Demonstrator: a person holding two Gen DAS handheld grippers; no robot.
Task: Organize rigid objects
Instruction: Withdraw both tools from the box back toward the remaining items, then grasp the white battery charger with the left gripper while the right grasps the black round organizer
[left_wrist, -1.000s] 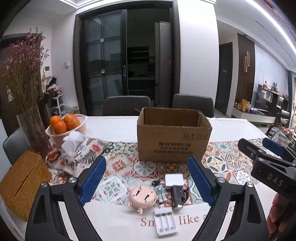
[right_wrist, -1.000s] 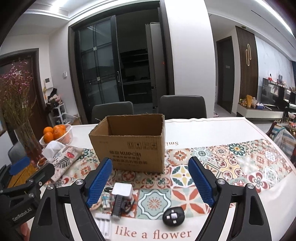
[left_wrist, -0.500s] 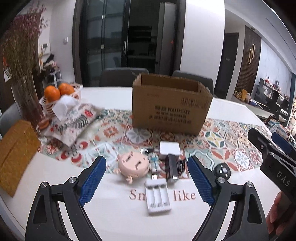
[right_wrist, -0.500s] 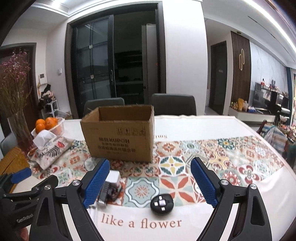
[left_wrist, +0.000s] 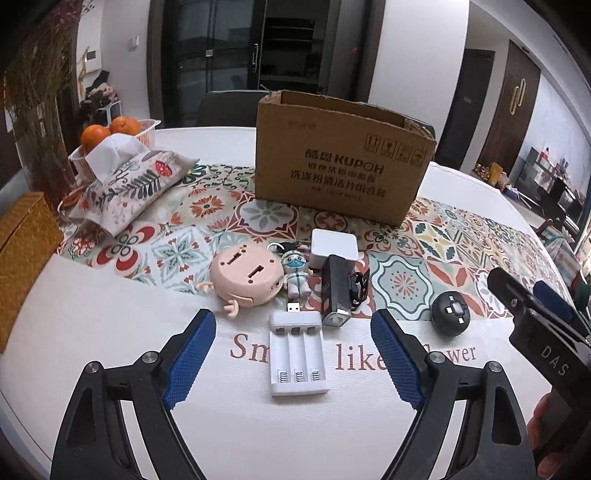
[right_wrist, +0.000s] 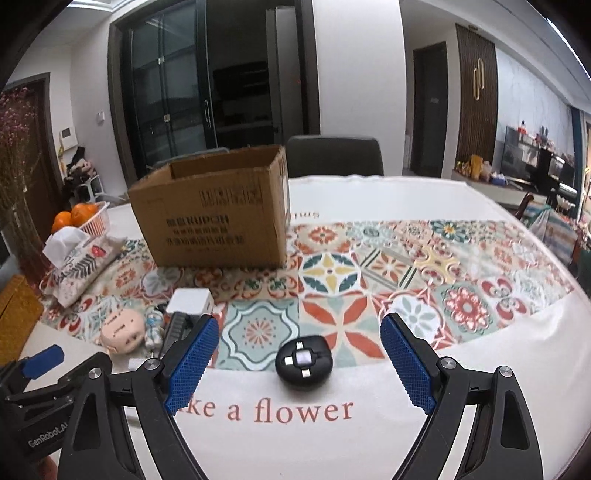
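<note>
Left gripper (left_wrist: 293, 354) wide open over the white three-slot plastic battery charger (left_wrist: 298, 353), liable to nudge the crowding black bar-shaped torch (left_wrist: 335, 291); right gripper (right_wrist: 297, 363) agape around the round black plug adapter (right_wrist: 303, 363), prone to skidding on the tablecloth.

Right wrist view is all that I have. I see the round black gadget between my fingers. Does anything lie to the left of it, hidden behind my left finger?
Observer: Yes. A white battery charger lies there on the cloth, with its three slots empty.
Operator: Where is the left gripper?
Observer: The left gripper is open. In its own camera the battery charger lies between its fingers.
Operator: Does the charger touch the flashlight?
Observer: The flashlight lies close by the charger's far right corner. I cannot tell whether they touch.
</note>
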